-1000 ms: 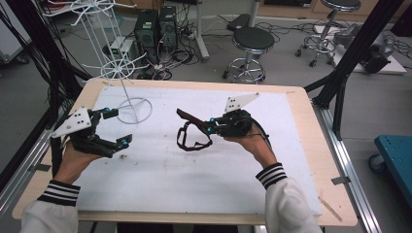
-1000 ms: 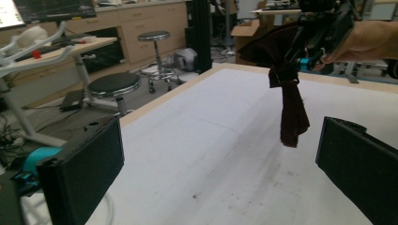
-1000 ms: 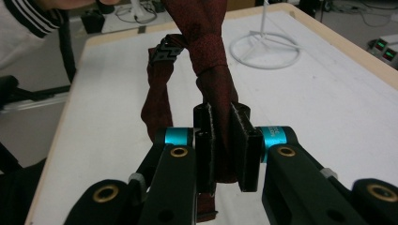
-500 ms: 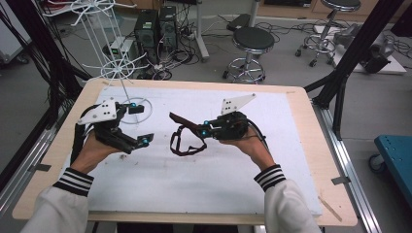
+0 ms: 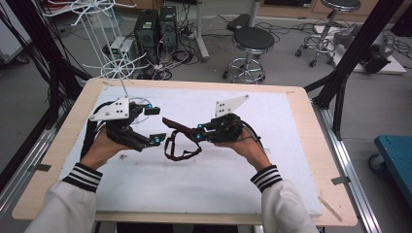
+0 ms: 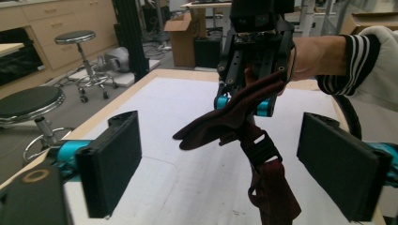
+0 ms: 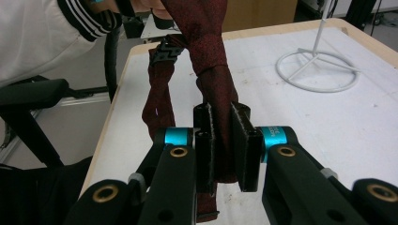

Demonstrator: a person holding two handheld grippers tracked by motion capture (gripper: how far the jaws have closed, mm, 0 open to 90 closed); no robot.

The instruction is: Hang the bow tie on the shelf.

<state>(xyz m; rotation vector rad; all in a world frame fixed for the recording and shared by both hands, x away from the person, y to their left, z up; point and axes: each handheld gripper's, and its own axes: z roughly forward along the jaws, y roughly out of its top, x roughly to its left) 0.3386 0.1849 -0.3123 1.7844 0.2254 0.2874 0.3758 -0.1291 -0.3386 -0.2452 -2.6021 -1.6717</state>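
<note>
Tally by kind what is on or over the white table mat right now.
Hand-held grippers: 2, left gripper, right gripper
Dark red tie: 1
White wire stand: 1
Total: 4

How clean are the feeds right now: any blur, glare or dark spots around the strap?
High view: even room light, slightly soft, no glare; the dark red strap reads clearly against the white table cover. Left gripper view: the near pads are soft, while the strap and the right gripper look fairly sharp. Right gripper view: crisp at the pads, with the left sleeve bright and the lower left corner dark.
</note>
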